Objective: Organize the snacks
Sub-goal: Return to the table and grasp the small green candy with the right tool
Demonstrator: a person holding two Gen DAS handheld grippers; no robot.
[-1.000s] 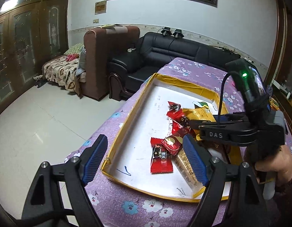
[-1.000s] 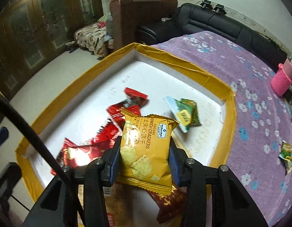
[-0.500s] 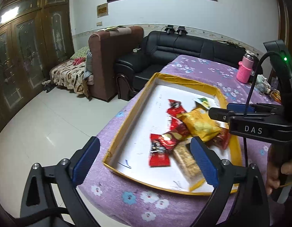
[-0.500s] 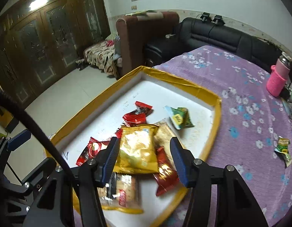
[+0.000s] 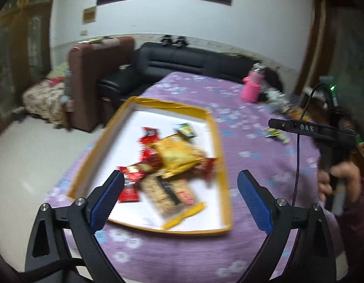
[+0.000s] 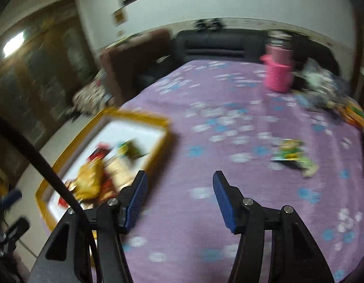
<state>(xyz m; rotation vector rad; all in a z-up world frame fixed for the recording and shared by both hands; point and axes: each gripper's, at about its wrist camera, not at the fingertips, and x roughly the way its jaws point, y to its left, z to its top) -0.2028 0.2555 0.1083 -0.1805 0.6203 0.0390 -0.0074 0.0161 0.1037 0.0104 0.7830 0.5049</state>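
A shallow yellow-rimmed white tray [image 5: 217,136] on the purple flowered table holds several snacks: a yellow cracker bag [image 5: 179,155], red packets [image 5: 132,174] and a biscuit pack [image 5: 170,193]. My left gripper [image 5: 180,198] is open and empty, above the tray's near edge. My right gripper [image 6: 179,197] is open and empty over bare cloth right of the tray [image 6: 158,120]. It also shows in the left wrist view [image 5: 306,128]. A green snack packet [image 6: 291,153] lies loose on the cloth ahead of it to the right.
A pink cup [image 6: 278,75] stands at the table's far side beside a pile of clutter [image 6: 323,87]. A black sofa [image 5: 193,63] and a brown armchair [image 5: 94,75] stand beyond the table. The floor lies to the left.
My right gripper let go of the yellow cracker bag, which now lies in the tray, and swung right over the cloth. My left gripper drew back and rose.
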